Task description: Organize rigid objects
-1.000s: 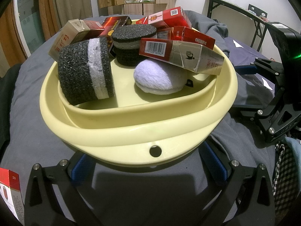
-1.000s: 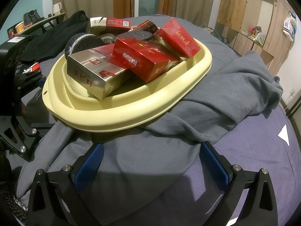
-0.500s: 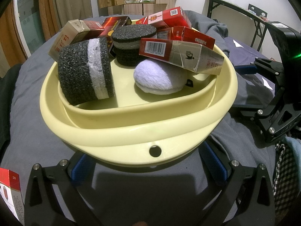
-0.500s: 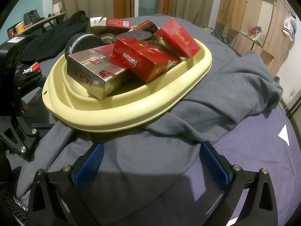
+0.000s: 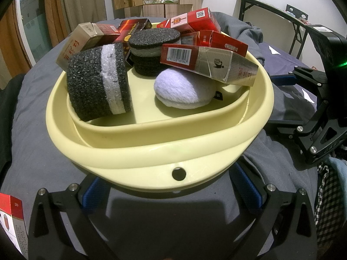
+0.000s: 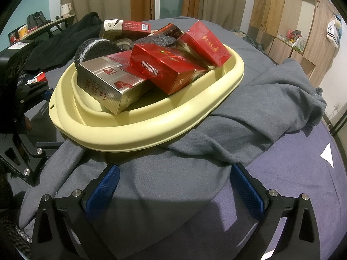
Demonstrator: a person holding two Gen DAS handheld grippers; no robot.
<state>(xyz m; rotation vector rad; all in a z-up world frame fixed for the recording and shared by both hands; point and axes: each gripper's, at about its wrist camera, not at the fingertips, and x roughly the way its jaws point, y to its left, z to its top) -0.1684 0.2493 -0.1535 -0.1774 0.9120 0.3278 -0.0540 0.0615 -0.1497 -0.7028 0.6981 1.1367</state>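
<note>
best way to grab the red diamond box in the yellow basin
Grip the red Diamond box across its two long narrow sides near the raised end, coming from above. It lies tilted on top of the silver box in the yellow basin, so its upper half is exposed and clear for open fingers.

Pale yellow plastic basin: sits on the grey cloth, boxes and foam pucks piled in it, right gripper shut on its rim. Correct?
Not quite. The right gripper is open, its fingers spread over the grey cloth, short of the pale yellow plastic basin and touching nothing, as the right wrist view shows. The rest holds: the basin sits on the cloth with red boxes and black foam pucks piled in it.
</note>
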